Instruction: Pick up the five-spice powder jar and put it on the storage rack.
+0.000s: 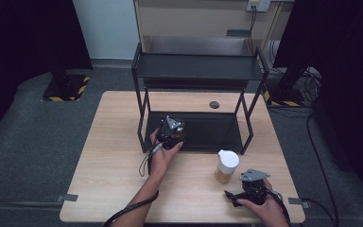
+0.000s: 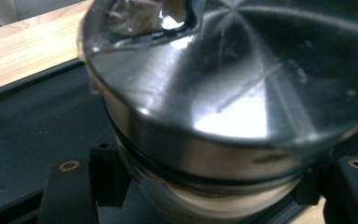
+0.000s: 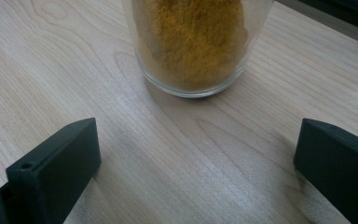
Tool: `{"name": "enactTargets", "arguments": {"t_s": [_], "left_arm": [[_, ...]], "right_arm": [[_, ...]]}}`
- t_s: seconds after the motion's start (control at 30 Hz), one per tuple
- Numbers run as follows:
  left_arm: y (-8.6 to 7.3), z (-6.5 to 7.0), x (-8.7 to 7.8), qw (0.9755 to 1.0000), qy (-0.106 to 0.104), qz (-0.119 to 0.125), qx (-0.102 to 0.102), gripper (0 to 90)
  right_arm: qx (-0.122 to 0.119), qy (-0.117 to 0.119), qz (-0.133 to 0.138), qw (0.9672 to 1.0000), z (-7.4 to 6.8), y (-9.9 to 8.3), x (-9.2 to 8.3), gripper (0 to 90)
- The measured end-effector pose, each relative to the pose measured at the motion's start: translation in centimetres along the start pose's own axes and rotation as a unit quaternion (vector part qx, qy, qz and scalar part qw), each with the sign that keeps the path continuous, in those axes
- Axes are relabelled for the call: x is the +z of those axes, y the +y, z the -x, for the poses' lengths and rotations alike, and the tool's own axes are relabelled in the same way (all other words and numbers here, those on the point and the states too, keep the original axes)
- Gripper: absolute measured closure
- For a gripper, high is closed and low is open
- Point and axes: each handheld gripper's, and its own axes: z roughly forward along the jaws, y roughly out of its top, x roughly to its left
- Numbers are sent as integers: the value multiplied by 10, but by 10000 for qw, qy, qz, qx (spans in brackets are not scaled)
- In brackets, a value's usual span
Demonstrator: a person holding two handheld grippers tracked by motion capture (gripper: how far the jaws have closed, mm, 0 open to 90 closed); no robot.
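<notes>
A glass jar with a round, shiny steel lid [image 2: 223,93] is clamped between the two black jaws of the left gripper [image 1: 171,133], which hold it just below the lid. In the high view the person's left hand carries it over the front edge of the lower tray of a black metal two-tier rack [image 1: 196,66] standing on a pale wooden table [image 1: 108,156]. In front of the rack and to its right stands a clear glass jar of yellow powder with a white lid [image 1: 227,166], upright on the table. Nearer the person than that jar, the right gripper [image 1: 234,197] rests low, its jaws spread wide and holding nothing, the jar just beyond them.
</notes>
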Motion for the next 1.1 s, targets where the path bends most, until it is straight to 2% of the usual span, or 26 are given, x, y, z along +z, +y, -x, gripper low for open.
{"name": "enactTargets", "arguments": {"t_s": [0.33, 0.87, 0.9, 0.97, 1.0, 1.03, 1.1], "left_arm": [[-3, 0, 6, 10000, 39, 17, -72, 298], [-7, -1, 6, 10000, 8, 77, -17, 294], [-7, -1, 6, 10000, 7, 79, 1, 283], [-6, 2, 4, 9999, 95, 68, 79, 187], [-6, 2, 3, 9999, 68, 53, 73, 187], [-6, 1, 3, 10000, 25, 47, 28, 148], [-5, 3, -1, 10000, 54, -2, 71, 130]], "right_arm": [[-1, -2, -1, 10000, 0, 0, 0, 14], [-1, -2, -1, 10000, 0, 0, 0, 14], [-1, -3, -1, 10000, 0, 0, 0, 14], [0, -2, -1, 10000, 0, 0, 0, 14], [0, -2, -1, 10000, 0, 0, 0, 14], [-1, -2, -1, 10000, 0, 0, 0, 14], [-1, -3, -1, 10000, 0, 0, 0, 14]]}}
